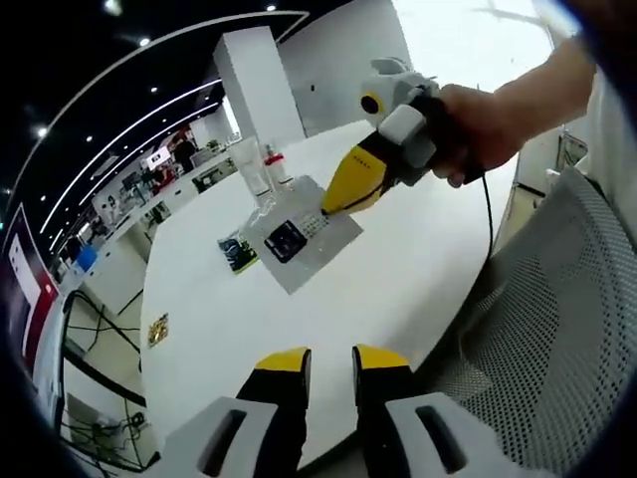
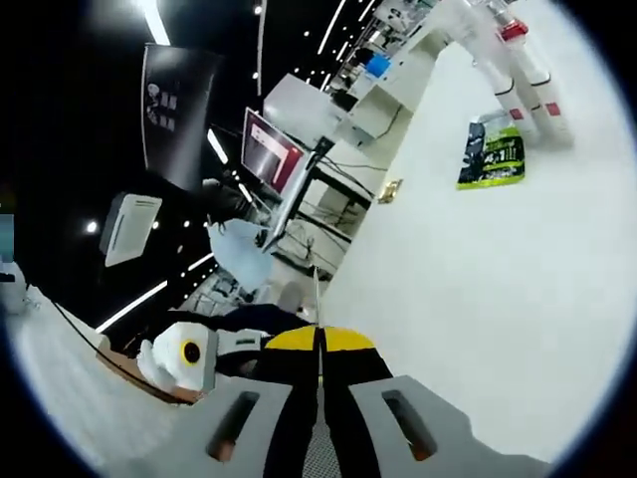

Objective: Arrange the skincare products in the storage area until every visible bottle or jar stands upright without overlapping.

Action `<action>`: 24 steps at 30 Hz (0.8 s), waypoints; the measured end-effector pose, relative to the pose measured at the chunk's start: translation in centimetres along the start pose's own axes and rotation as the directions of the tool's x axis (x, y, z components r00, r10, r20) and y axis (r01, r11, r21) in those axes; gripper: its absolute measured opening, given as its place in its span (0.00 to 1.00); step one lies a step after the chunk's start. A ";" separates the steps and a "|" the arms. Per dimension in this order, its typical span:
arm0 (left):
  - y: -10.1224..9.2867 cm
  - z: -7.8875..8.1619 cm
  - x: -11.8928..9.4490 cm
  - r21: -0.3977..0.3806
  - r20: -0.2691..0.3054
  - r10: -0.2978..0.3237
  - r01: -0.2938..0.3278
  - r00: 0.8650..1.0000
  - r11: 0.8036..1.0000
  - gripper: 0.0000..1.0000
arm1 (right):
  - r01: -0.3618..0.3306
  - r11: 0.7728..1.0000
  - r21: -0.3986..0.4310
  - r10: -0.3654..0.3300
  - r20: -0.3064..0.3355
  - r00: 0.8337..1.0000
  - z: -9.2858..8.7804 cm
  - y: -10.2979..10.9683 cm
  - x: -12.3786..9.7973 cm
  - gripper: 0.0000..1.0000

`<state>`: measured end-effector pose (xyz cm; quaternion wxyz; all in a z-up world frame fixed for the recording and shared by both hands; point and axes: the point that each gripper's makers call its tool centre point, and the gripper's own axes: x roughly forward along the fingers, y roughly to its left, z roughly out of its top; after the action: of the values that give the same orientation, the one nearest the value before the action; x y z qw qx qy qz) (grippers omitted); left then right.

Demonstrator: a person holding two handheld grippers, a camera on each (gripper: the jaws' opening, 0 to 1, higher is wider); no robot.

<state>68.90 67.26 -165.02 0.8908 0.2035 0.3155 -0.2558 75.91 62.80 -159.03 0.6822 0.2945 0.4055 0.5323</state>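
At centre of the left gripper view, the right claw [image 1: 326, 209], clenched on a thin clear sheet [image 1: 299, 239], holds it over the white bench [image 1: 398, 279] (left claw [image 1: 330, 360] released), so bottles [image 1: 261, 169] upper left await standing next.

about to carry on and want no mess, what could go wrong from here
1. The right gripper pinches the tilted flat pack only at one edge, so it may slip out or swing.
2. The upright bottles stand close together just beyond it, and a swinging pack could topple them.
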 end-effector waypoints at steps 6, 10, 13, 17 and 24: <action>-0.1 -0.9 0.3 0.029 -0.038 -0.003 0.004 0.999 1.000 0.14 | 0.059 0.998 -0.010 -0.058 0.015 0.998 4.0 -0.9 2.7 0.00; -0.2 -1.0 0.3 0.026 -0.039 -0.009 0.010 0.999 1.000 0.14 | 0.082 0.992 -0.096 -0.083 -0.003 0.997 7.0 -0.6 4.7 0.00; -0.2 -1.0 0.3 0.024 -0.038 -0.005 0.006 0.999 1.000 0.14 | 0.100 0.978 -0.182 -0.108 -0.034 0.994 8.9 -0.3 5.9 0.00; -0.1 -1.1 0.1 0.018 -0.041 -0.011 0.012 0.999 1.000 0.12 | 0.104 0.966 -0.236 -0.116 -0.037 0.993 12.3 0.1 7.4 0.00; 0.3 -0.8 0.0 0.003 -0.025 0.008 -0.008 1.000 1.000 0.12 | 0.161 0.944 -0.289 -0.186 -0.062 0.981 17.6 -1.4 9.7 0.00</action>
<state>68.68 67.97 -165.55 0.8876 0.2093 0.3253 -0.2500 92.83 72.29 -153.79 0.7428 0.1337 0.3794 0.5351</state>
